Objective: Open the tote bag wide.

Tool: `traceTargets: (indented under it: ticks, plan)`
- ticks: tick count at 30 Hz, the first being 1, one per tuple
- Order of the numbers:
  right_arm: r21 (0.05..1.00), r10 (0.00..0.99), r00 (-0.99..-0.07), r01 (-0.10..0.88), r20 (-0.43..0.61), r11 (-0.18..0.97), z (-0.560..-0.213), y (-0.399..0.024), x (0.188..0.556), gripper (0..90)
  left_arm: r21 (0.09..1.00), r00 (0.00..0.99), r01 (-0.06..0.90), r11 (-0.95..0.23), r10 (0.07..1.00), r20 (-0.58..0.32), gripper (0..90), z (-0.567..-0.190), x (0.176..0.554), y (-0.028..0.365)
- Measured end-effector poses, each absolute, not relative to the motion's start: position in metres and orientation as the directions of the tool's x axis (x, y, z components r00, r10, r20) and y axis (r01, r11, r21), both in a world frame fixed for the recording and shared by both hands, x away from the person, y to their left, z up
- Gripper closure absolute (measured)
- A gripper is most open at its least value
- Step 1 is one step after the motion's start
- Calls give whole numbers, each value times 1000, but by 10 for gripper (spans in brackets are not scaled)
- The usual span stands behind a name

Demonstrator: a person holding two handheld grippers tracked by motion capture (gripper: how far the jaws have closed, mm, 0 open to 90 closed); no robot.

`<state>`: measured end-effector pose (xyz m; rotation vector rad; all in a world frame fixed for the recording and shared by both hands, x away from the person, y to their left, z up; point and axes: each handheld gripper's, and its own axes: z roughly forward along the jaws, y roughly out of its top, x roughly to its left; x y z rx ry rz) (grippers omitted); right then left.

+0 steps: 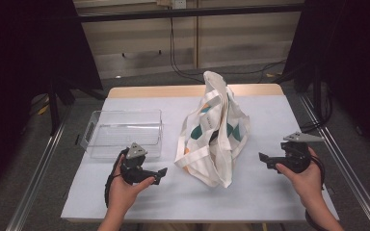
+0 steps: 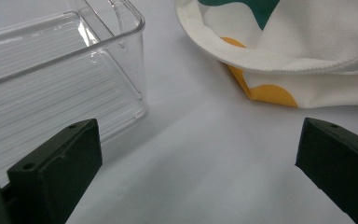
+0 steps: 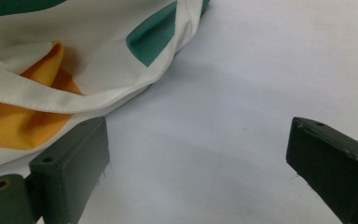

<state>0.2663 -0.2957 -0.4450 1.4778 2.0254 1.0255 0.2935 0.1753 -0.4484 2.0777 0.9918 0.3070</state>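
Observation:
A white cloth tote bag point(image 1: 214, 132) with teal and orange shapes lies slumped in the middle of the white table point(image 1: 270, 192), its straps toward the front. To its left stands a clear plastic bin point(image 1: 125, 132). My left gripper point(image 1: 162, 174) is held low in front of the bin, open, pointing right toward the bag. In the left gripper view the bin's corner point(image 2: 121, 60) and the bag's hem point(image 2: 279, 65) lie beyond empty jaws. My right gripper point(image 1: 262, 158) is open to the right of the bag, pointing left at it. Bag folds point(image 3: 74, 70) lie just past its left jaw.
Metal rails run along both sides of the table. Cables lie on the floor behind the far edge. Bare table surface stretches along the front and to the right of the bag.

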Motion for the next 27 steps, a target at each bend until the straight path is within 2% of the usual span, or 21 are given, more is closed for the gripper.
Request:
traceTargets:
  ticks: [16, 27]
  plan:
    - [778, 923, -377, 601, 74, 183, -437, -286, 281, 59, 750, 683, 536, -387, 721, -117, 1, -423, 293, 179]
    - [787, 920, -379, 596, 96, 163, -428, -282, 292, 63, 773, 670, 533, -344, 730, -137, 27, -401, 312, 168]
